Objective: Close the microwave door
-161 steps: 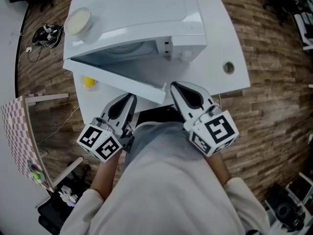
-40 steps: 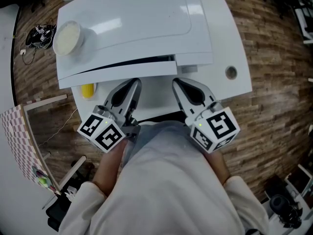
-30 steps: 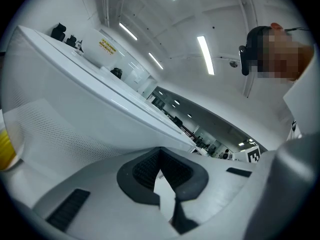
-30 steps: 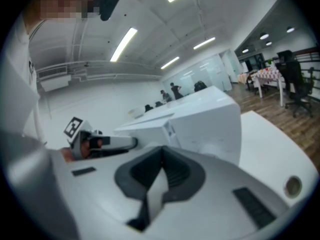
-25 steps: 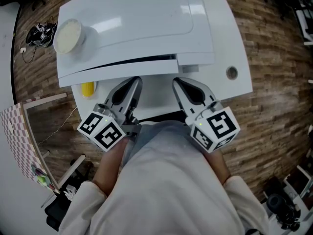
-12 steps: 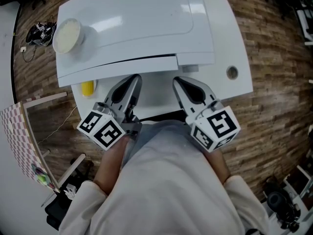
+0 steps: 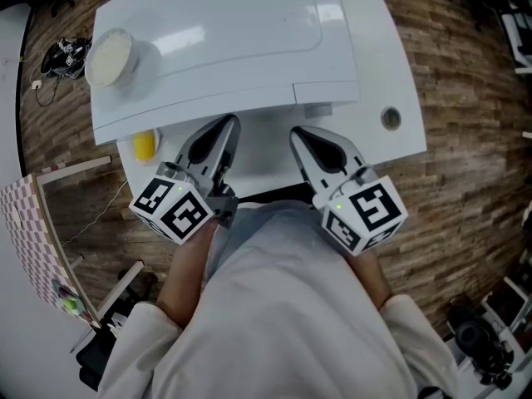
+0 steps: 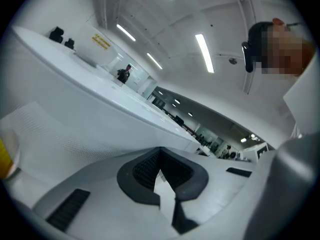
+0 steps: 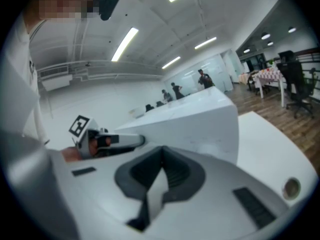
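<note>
The white microwave (image 7: 224, 32) stands on a white table (image 7: 395, 65), and its door (image 7: 199, 116) lies flush with the body, with no dark gap along its top edge. My left gripper (image 7: 226, 125) is shut and empty, its tip right at the door's front. My right gripper (image 7: 299, 135) is shut and empty too, just below the microwave's right front corner. In the left gripper view the shut gripper (image 8: 160, 176) points up at the door face (image 8: 75, 114). From the right gripper (image 9: 161, 176) I see the microwave (image 9: 200, 124) and my left gripper (image 9: 107, 140).
A round cream lid or bowl (image 7: 108, 56) sits on top of the microwave at the left. A yellow object (image 7: 145, 145) stands on the table below the door's left end. The table has a round cable hole (image 7: 390, 117) at the right. Wooden floor surrounds the table.
The door, wide open 6.4 s ago and ajar with a dark slit until half a second ago, now sits flush. Both grippers have edged forward towards the microwave.
</note>
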Tool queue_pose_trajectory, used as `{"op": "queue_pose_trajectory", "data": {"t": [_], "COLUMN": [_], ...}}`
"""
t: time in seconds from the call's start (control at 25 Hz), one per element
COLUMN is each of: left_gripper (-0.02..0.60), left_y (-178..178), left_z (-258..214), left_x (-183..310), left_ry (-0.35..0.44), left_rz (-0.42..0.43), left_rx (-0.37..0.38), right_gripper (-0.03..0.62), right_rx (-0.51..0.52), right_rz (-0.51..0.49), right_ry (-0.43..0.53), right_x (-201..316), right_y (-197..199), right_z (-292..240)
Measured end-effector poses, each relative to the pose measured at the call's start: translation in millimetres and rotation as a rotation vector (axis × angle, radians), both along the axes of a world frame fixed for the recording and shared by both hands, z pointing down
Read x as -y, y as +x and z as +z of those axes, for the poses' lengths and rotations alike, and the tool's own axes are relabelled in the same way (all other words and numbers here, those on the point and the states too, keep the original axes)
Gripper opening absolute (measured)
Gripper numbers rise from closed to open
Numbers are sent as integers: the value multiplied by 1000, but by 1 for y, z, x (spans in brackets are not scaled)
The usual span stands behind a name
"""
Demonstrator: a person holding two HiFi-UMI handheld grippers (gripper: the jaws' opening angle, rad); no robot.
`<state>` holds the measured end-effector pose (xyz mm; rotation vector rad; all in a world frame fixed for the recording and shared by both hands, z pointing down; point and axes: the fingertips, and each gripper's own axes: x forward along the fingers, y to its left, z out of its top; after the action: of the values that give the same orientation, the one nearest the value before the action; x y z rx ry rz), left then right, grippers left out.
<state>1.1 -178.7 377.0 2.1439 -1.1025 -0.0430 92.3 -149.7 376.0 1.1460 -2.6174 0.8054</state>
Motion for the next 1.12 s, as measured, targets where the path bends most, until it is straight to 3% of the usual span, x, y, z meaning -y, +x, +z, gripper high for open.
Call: {"op": "queue_pose_trajectory", "data": {"t": [0.08, 0.44, 1.12], "left_gripper": [15, 17, 17], "left_y": [2, 8, 13], "left_z": [2, -2, -26], "left_x": [-1, -5, -38], "left_ry": [16, -9, 74], "left_rz": [15, -42, -60], "left_rx": [37, -94, -86], "right_gripper": [21, 21, 21], "right_rx": [-5, -15, 1], "right_rz": [5, 38, 42], "right_ry": [3, 40, 133], "right_x": [-2, -10, -47], "right_y": [1, 17, 39], "right_z": [-1, -14, -39]}}
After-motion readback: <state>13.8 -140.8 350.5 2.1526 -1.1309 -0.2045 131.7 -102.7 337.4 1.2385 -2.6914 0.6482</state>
